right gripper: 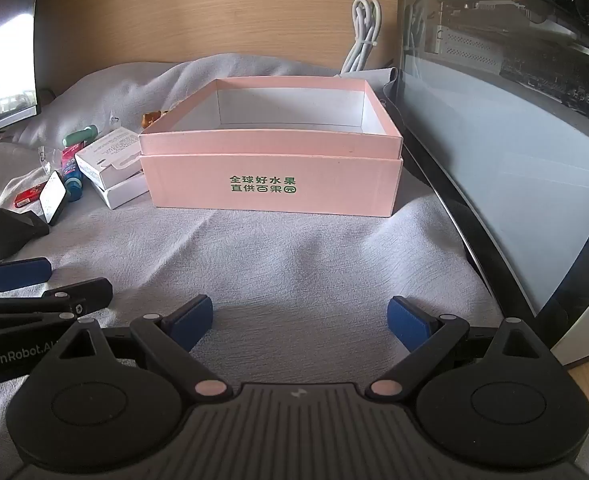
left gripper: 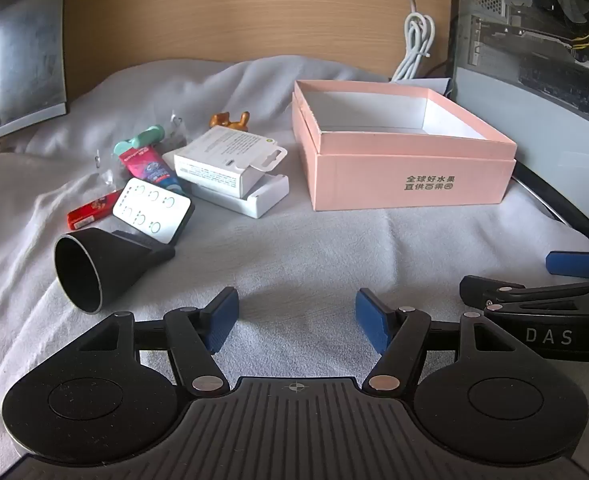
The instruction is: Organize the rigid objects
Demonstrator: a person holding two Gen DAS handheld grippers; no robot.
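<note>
Left gripper (left gripper: 297, 320): nearest in the left wrist view, low at 6 o'clock over the grey cloth (left gripper: 294, 248); its blue-padded tongs stand wide apart with nothing between them.
Right gripper (right gripper: 300, 322): at 6 o'clock in the right wrist view, tongs likewise spread wide and holding nothing; it also shows at 3 o'clock in the left view, beside the left gripper.
Black funnel (left gripper: 94, 270): lying on its side at 9 o'clock of the left gripper, wide mouth turned toward the camera, narrow end pointing away to the right.
White card (left gripper: 152, 214): a flat card with a dark edge, propped just behind the funnel, touching its narrow end.
Red packet (left gripper: 90, 210): flat on the cloth just left of the white card.
Toothpaste tube (left gripper: 150, 164): pink and blue, behind the white card at about 10 o'clock, with a teal item (left gripper: 140, 142) at its far end.
White boxes (left gripper: 234, 168): two, one stacked crosswise on the other, at 11 o'clock, between the tube and the pink box.
Gold figurine (left gripper: 230, 120): behind the white boxes, partly hidden.
Pink box (right gripper: 270, 168): open, white inside, green printed characters on its front; at 12 o'clock of the right gripper, 1 o'clock of the left.
White cable (right gripper: 364, 36): coiled against the wooden wall (right gripper: 214, 16) behind the pink box.
Computer case (right gripper: 514, 120): glass-sided, along the right at 2 o'clock.
</note>
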